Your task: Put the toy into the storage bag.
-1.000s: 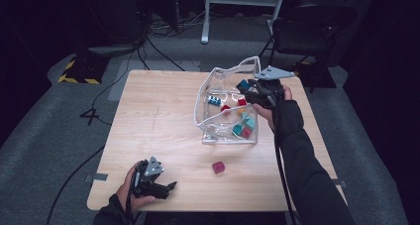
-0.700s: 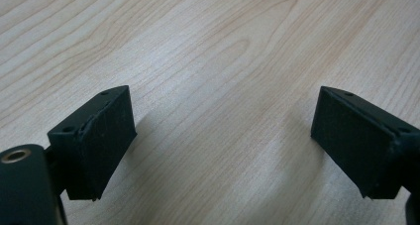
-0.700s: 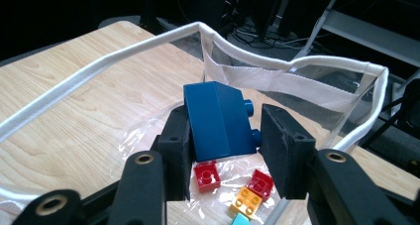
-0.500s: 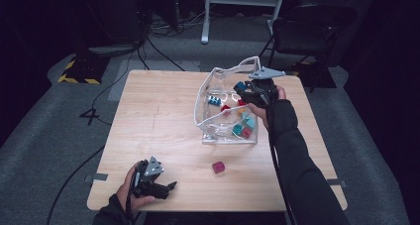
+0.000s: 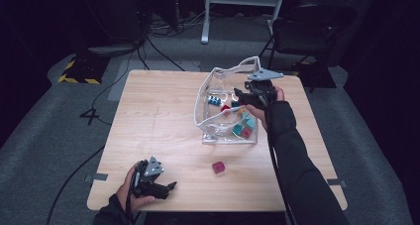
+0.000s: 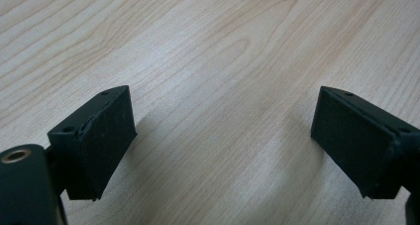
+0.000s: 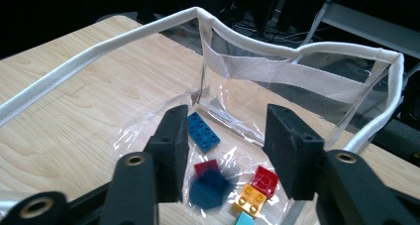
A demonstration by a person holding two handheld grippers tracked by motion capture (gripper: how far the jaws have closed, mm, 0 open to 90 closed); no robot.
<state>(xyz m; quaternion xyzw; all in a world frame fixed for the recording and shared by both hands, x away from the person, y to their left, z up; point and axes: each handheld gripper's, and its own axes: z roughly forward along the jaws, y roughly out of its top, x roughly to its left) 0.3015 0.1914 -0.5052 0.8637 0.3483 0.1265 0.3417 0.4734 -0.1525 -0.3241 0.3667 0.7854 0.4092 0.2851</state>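
A clear plastic bag [image 5: 225, 71] with a white rim [image 7: 99, 51] stands open on the right half of the wooden table [image 5: 158, 116]. My right gripper [image 5: 237, 93] hovers over its mouth. Its jaws [image 7: 225, 136] have just been opening and now stand apart. Below them a blurred dark blue brick [image 7: 209, 190] is loose inside the bag, touching neither pad. A blue brick [image 7: 203, 131], red brick [image 7: 265, 179] and orange brick [image 7: 250, 199] lie on the bag's floor. My left gripper [image 5: 171, 185] rests at the table's front left, open [image 6: 223, 136] over bare wood.
A maroon brick [image 5: 218, 167] lies alone on the table in front of the bag. A dark chair [image 5: 307, 31] stands behind the table's far right corner. Cables [image 5: 99, 101] run across the floor at the left.
The right gripper has shifted slightly over the bag's mouth. The left hand and its gripper have stayed where they were.
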